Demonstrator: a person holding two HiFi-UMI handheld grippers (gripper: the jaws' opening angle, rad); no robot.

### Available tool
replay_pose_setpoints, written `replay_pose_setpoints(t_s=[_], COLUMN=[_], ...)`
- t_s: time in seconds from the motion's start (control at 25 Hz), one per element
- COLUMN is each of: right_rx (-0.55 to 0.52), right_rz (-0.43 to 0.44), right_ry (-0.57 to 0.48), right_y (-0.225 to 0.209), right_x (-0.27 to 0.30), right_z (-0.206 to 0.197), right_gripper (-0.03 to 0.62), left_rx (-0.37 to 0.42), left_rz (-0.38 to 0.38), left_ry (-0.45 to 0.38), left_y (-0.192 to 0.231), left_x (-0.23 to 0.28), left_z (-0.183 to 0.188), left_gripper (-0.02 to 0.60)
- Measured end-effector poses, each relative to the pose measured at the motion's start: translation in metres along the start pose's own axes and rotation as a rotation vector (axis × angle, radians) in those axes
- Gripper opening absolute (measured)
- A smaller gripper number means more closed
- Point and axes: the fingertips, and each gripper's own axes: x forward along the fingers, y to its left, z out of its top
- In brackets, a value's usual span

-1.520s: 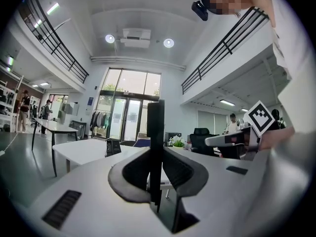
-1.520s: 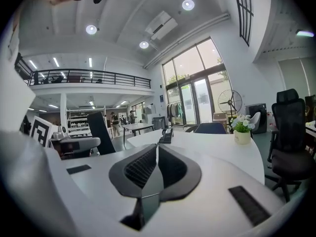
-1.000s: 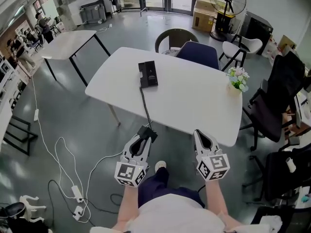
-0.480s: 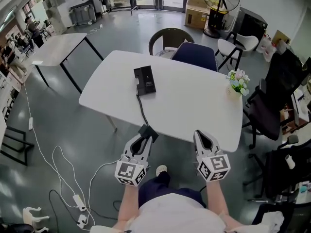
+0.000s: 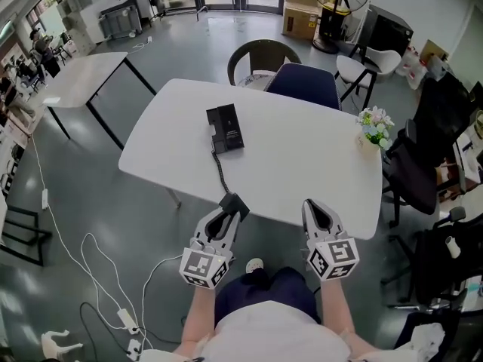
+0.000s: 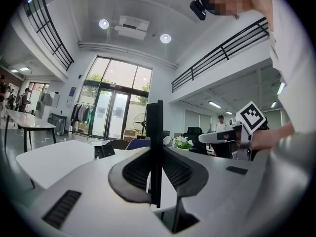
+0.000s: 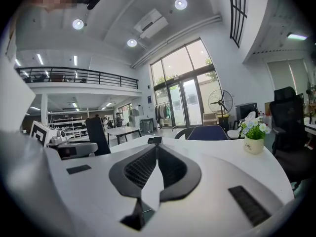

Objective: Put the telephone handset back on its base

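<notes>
Head view: left gripper (image 5: pixel 227 216) clamped on the handset (image 5: pixel 234 202) by the table's (image 5: pixel 302 164) near edge; right gripper (image 5: pixel 313 210) closed, empty; base (image 5: pixel 225 128) toward the far-left corner.

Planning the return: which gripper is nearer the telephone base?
Left. The left gripper, holding the handset, is directly on the near side of the base; the right gripper is farther right.
</notes>
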Motion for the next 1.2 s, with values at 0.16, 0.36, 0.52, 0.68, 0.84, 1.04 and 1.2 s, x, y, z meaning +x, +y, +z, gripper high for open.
replay_pose_setpoints(t_s=[0.16, 0.36, 0.52, 0.68, 0.84, 1.04, 1.2], right_rx=[-0.003, 0.012, 0.010, -0.001, -0.006, 0.003, 0.010], right_rz=[-0.001, -0.004, 0.008, 0.034, 0.045, 0.036, 0.036], right_ry=[0.017, 0.041, 0.063, 0.071, 0.080, 0.081, 0.092], right_y=[0.001, 0.001, 0.004, 0.014, 0.015, 0.004, -0.003], right_x=[0.000, 0.001, 0.008, 0.019, 0.029, 0.044, 0.061], right_z=[-0.007, -0.016, -0.022, -0.020, -0.016, -0.012, -0.012], right_gripper=[0.038, 0.038, 0.038, 0.038, 0.038, 0.038, 0.038], left_rx=[-0.010, -0.028, -0.041, -0.051, -0.060, -0.058, -0.063], left_rz=[-0.005, 0.004, 0.010, 0.022, 0.029, 0.021, 0.022], left_ry=[0.007, 0.026, 0.034, 0.034, 0.032, 0.033, 0.042], left_y=[0.001, 0.004, 0.007, 0.016, 0.025, 0.032, 0.042], left_x=[-0.001, -0.004, -0.008, -0.008, -0.001, 0.014, 0.027], left_z=[-0.005, -0.013, -0.017, -0.018, -0.015, -0.013, -0.013], left_gripper=[0.080, 0.080, 0.080, 0.080, 0.080, 0.080, 0.080])
